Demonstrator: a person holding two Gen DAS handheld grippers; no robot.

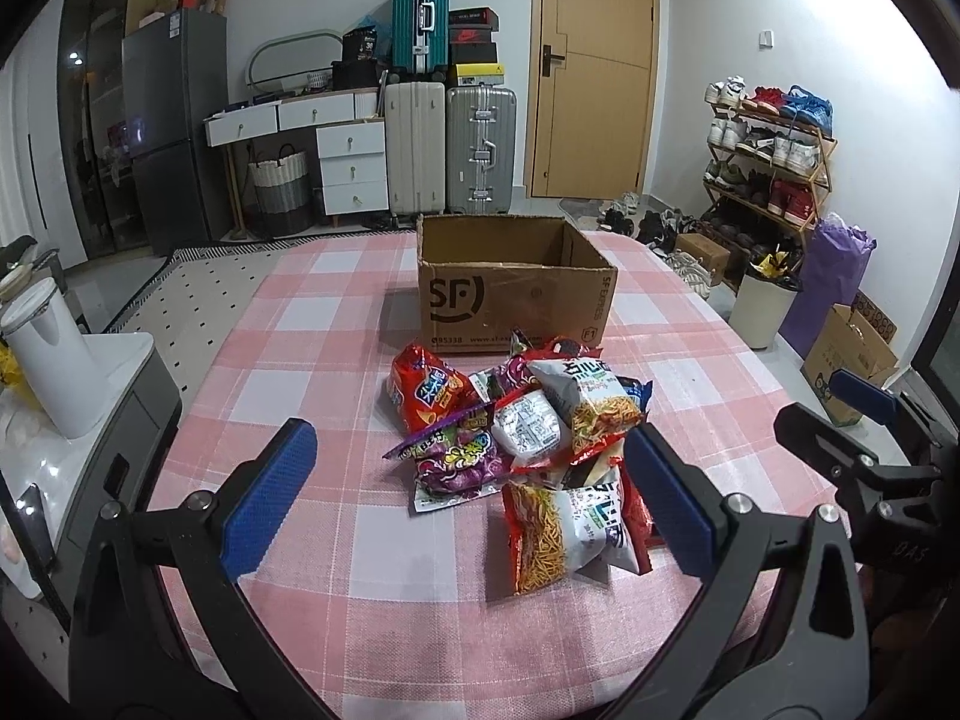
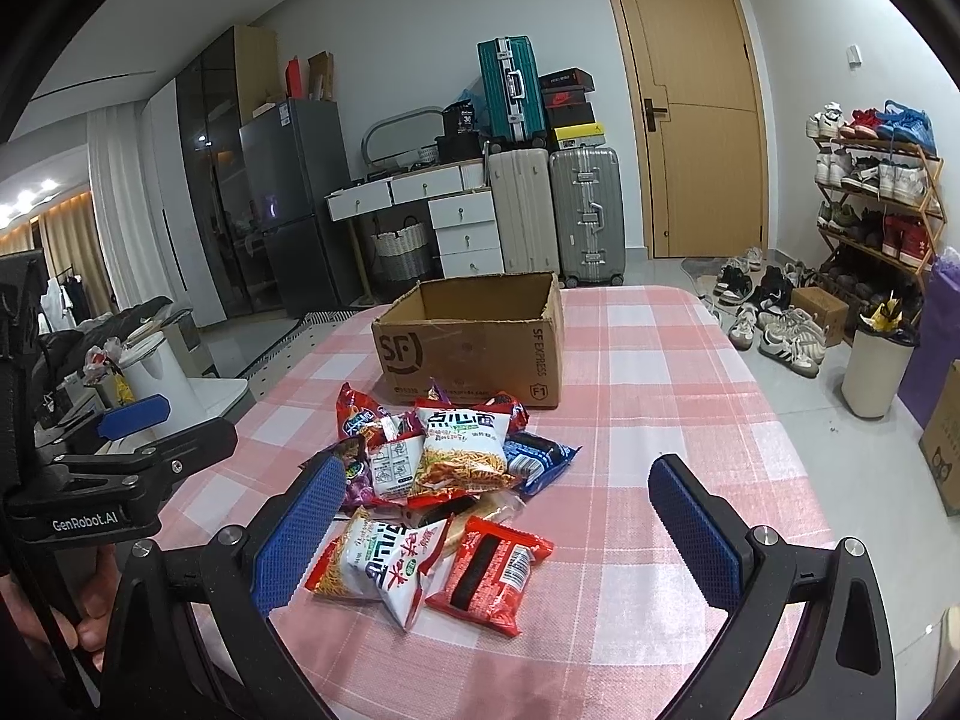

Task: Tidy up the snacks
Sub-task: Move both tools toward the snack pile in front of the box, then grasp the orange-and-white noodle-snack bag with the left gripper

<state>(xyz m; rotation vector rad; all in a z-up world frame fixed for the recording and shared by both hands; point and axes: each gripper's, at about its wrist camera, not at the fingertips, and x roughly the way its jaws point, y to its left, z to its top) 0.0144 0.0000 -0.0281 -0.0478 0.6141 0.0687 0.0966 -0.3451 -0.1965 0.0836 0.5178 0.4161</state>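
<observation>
Snacks piled before box, fingers apart

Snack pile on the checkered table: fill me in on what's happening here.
A person holds a two-finger gripper in each hand over a pile of snack packets on the pink checkered tablecloth. The left gripper and right gripper are both open and hold nothing. Behind the pile stands an open cardboard box; no packets show in the part of its inside that is visible, so sorting has not visibly begun.

Lower snack packets overlapped, box interior partly hidden
</observation>
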